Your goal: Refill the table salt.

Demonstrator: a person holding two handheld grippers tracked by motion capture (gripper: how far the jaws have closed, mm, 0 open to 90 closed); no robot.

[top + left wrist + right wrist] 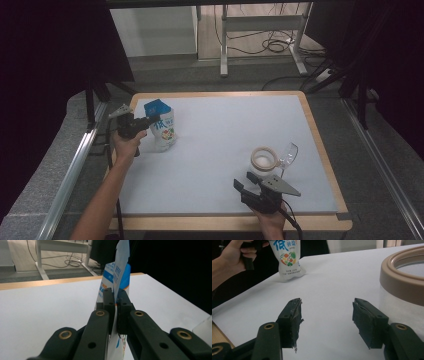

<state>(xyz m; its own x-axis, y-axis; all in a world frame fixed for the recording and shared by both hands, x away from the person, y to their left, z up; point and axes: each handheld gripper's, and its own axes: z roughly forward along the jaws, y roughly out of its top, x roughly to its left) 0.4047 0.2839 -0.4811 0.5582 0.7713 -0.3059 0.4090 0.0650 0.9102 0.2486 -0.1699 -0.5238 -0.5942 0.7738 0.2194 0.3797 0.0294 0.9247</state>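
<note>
The pouch [163, 125], a white and blue printed bag with a blue top, is standing on its base near the far left corner of the table [220, 125], and the left tool [148, 121] is clamping it. In the left gripper view the two jaws are closing flat on a thin sheet of the pouch [120, 270] high up, with the film passing edge-on between the pads. Judging by the creased, bulging body, it is soft and pliable, likely light to moderate in weight, with contents that will be shifting as it tips. The film looks smooth, so a pinch on a single flat layer may be slipping or stretching; the sealed upper band, where the material is doubled and stiffer, seems the safest place to be holding it, as the body would just be squashing under the jaws.

Well apart, near the right front of the table, the right tool [249, 182] is resting with its jaws standing open and nothing between them. In the right gripper view its pads [292, 317] are showing worn, ragged facing above bare tabletop. Just beyond it stands a clear container with a tan rim [263, 159], and a clear curved lid-like piece [289, 154] is lying beside that.
</note>
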